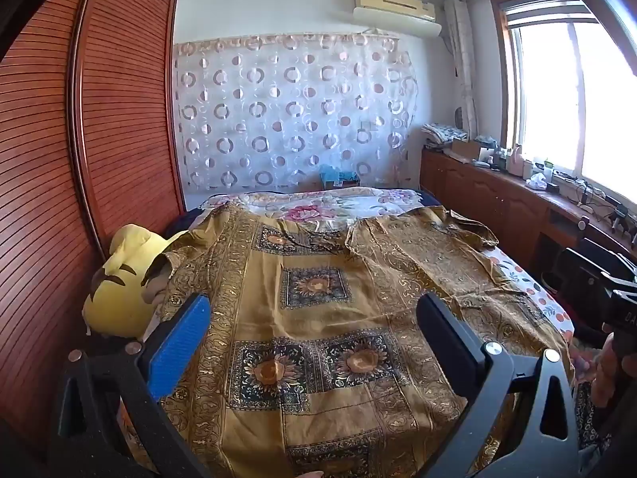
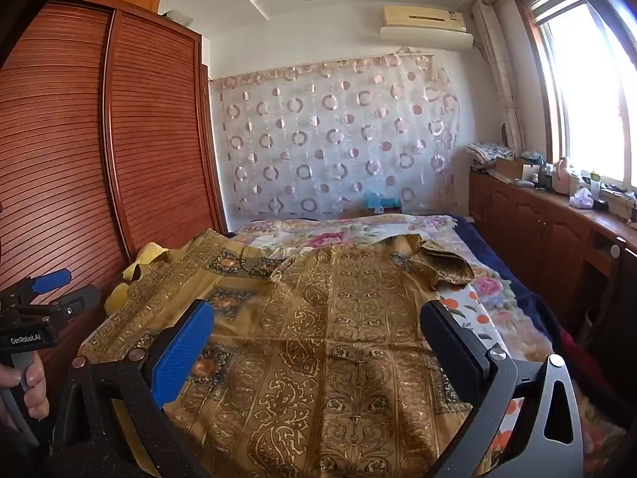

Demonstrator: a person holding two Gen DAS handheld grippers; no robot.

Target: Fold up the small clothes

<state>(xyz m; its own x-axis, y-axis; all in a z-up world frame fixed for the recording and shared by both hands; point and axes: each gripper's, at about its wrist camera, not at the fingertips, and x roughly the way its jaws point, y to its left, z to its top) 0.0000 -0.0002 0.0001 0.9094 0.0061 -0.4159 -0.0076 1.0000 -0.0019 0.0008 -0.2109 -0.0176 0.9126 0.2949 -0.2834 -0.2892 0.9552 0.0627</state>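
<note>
A mustard-gold shirt (image 1: 318,310) with sunflower squares and paisley bands lies spread flat on the bed, its sleeves out to both sides. It also shows in the right wrist view (image 2: 338,338), with the right sleeve (image 2: 442,267) crumpled. My left gripper (image 1: 314,306) is open and empty, above the shirt's near part. My right gripper (image 2: 318,318) is open and empty, above the shirt's right half. The left gripper also shows at the left edge of the right wrist view (image 2: 51,290), held by a hand.
A yellow plush toy (image 1: 119,290) lies at the bed's left edge beside the red-brown slatted wardrobe (image 1: 79,159). A floral sheet (image 1: 318,203) covers the bed. A cluttered wooden cabinet (image 1: 517,195) runs under the window at right.
</note>
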